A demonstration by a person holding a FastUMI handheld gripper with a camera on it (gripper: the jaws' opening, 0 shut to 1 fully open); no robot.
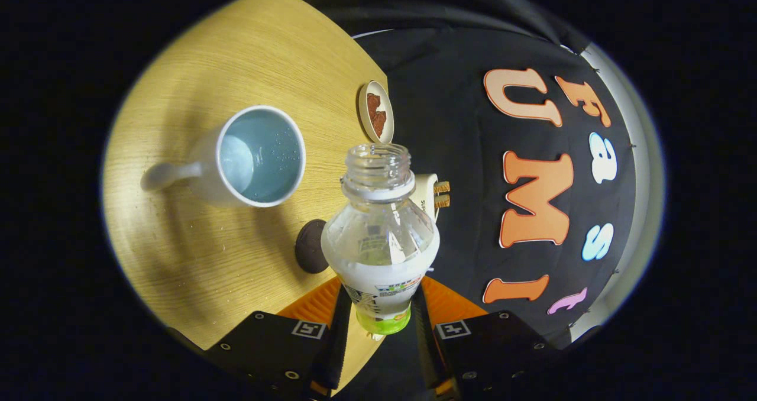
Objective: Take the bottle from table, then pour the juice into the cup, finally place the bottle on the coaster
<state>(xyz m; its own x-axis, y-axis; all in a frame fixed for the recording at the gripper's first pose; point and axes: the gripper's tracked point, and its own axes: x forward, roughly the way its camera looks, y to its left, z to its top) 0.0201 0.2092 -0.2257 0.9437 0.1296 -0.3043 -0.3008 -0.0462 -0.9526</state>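
From the gripper view I see my gripper (381,306) clamped on the bottle (381,241), both fingers (338,324) pressing its lower body from either side, so the bottle sits squarely between them and points away from me. The whole scene is rolled over, with the wooden table (236,64) running up one side and the booth's black cloth wall (449,123) on the other, so I take it the bottle is held off the table and tipped. The bottle is clear plastic with its cap off, the threaded mouth open, a white label band round the middle and a green base near my fingertips (I cannot tell how much liquid is inside). Beyond and to the side of the bottle's mouth stands the white cup (260,155), its handle pointing away from the bottle, its pale blue inside showing small droplets or bubbles. A dark round coaster (310,246) lies on the table just beside the bottle's shoulder, partly hidden behind it. Past the mouth, at the table's edge, sits a small round dish (376,111) with something brown in it, and a white object (427,195) peeks out behind the bottle's neck
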